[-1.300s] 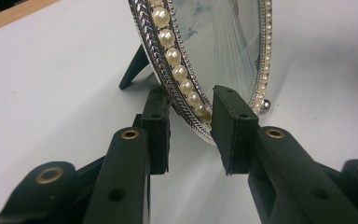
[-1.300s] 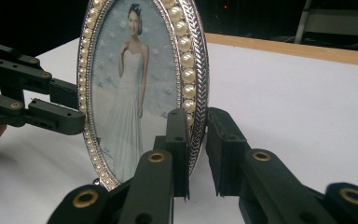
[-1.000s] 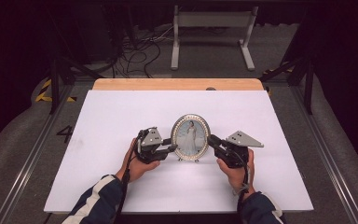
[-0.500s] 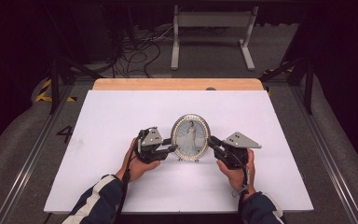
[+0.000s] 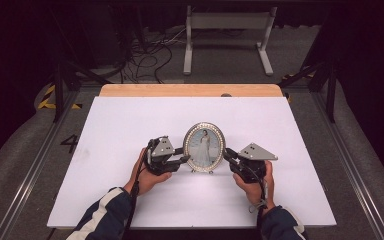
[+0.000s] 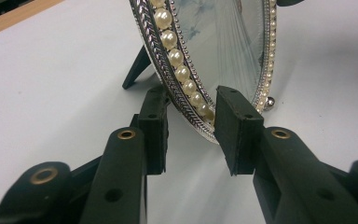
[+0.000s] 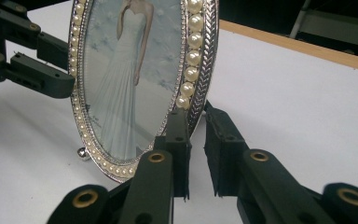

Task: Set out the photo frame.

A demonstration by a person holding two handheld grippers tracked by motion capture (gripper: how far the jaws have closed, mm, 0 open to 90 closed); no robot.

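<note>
An oval silver picture frame point(image 5: 204, 146) with a pearl rim stands upright on the white tabletop point(image 5: 120, 125), holding a photo of a figure in a long pale dress point(image 7: 121, 84). My left gripper point(image 5: 184, 159) is at its left edge; in the left gripper view its jaws point(image 6: 191, 130) straddle the pearl rim point(image 6: 182, 74) with a clear gap on each side, open. My right gripper point(image 5: 227, 155) is at the frame's right edge; its pads point(image 7: 177, 140) sit close on both faces of the rim point(image 7: 196, 140). The frame's black back leg point(image 6: 135, 70) rests on the table.
A wooden strip point(image 5: 190, 90) runs along the table's far edge. Beyond it on the dark floor are a white metal stand point(image 5: 225, 30) and loose cables point(image 5: 145, 50). Bare white table surface lies all around the frame.
Almost nothing has moved. The frame stays upright in place and both hands hold their positions beside it, the right one shifting only slightly.
</note>
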